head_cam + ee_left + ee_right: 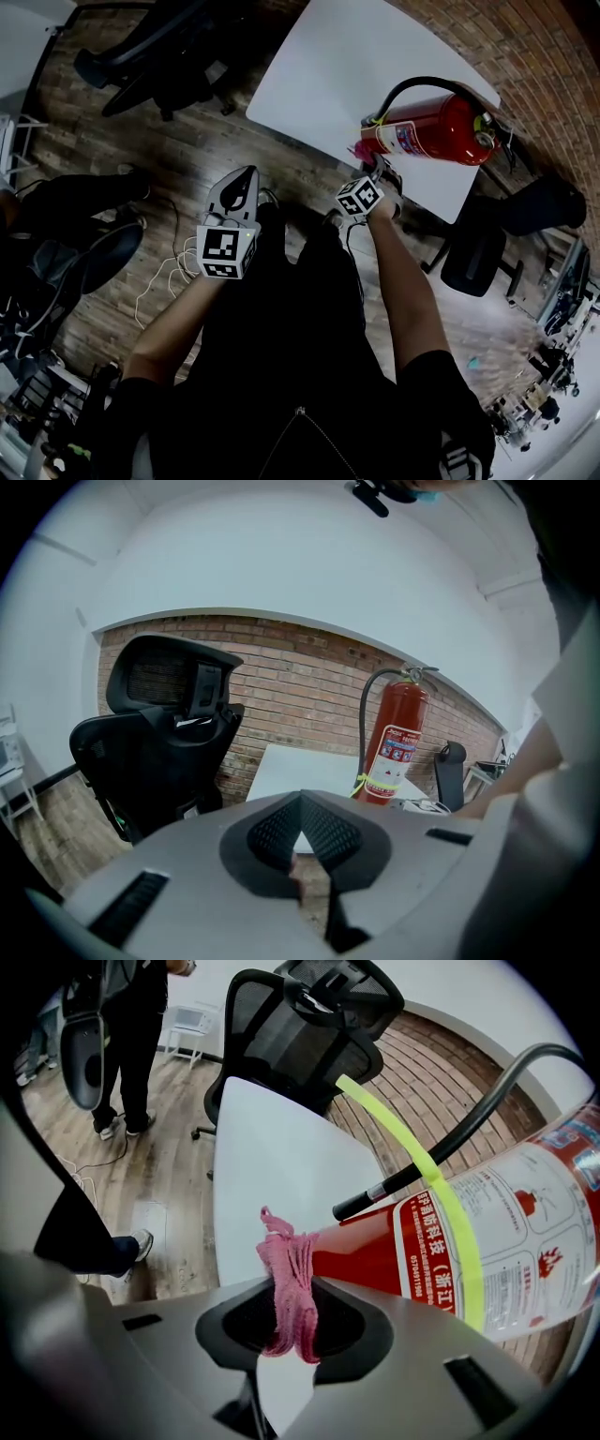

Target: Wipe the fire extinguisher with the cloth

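Right gripper view: the right gripper (292, 1312) pinches the pink cloth (289, 1279) against the base of the fire extinguisher (525, 1232) — upright on the white table (272, 1176). Well apart, the left gripper (302, 803) has its jaws together, empty.

Right gripper (373, 172) reaches forward, jaws pinching cloth (291, 1283); left gripper (246, 176) seemingly closed.

We see a fire extinguisher (436, 131) with a glossy red painted shell, a shiny printed label (534, 1232) and a smooth black hose (441, 1143). The cloth (286, 1260) is pink, looped and rough-woven. The counter (337, 75) is smooth matt white; the floor (187, 159) shows grained wood planks; the wall (291, 682) is rough brick. The right gripper (298, 1312) looks matt grey plastic.
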